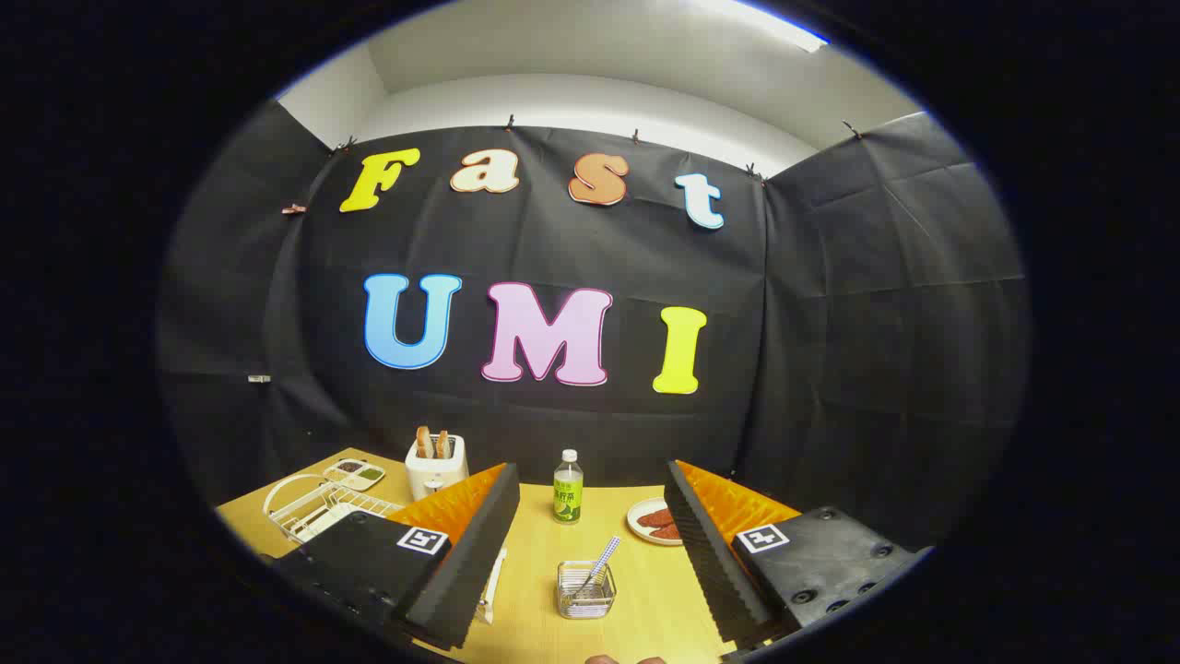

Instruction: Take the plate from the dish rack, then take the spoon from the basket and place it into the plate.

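Observation:
My gripper (590, 481) is open wide above the wooden table (535, 553), with nothing between its fingers. Between the fingers, near their base, stands a small clear basket (585, 592). A spoon (601, 559) with a patterned handle leans in it, handle up and to the right. The white wire dish rack (309, 503) sits to the left, beyond the left finger (466, 553), which hides its near part. Something pale and flat lies in the rack; I cannot tell whether it is the plate. A thin white edge (493, 579) shows against the left finger's inner side.
At the back of the table stand a white toaster (435, 468) with bread slices, a green-labelled bottle (568, 489) and a divided tray (355, 473) of food. A small plate (653, 521) with red food sits by the right finger (710, 553).

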A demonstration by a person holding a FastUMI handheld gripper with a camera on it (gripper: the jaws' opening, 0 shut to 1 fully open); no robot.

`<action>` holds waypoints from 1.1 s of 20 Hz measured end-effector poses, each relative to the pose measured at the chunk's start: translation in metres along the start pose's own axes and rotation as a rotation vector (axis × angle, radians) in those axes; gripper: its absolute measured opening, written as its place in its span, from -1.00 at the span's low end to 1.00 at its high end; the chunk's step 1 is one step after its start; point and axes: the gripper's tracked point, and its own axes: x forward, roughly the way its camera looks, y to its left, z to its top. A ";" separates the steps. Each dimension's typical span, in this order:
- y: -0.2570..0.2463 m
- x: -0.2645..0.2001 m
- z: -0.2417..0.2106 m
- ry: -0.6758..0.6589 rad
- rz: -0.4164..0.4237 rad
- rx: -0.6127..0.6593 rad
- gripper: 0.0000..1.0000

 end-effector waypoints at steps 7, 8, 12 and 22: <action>0.013 -0.003 -0.016 0.044 0.002 -0.006 0.95; 0.014 -0.003 -0.016 0.046 0.001 0.000 0.95; 0.017 0.004 -0.016 0.051 -0.004 0.003 0.95; 0.033 0.007 -0.037 0.109 0.003 0.013 0.95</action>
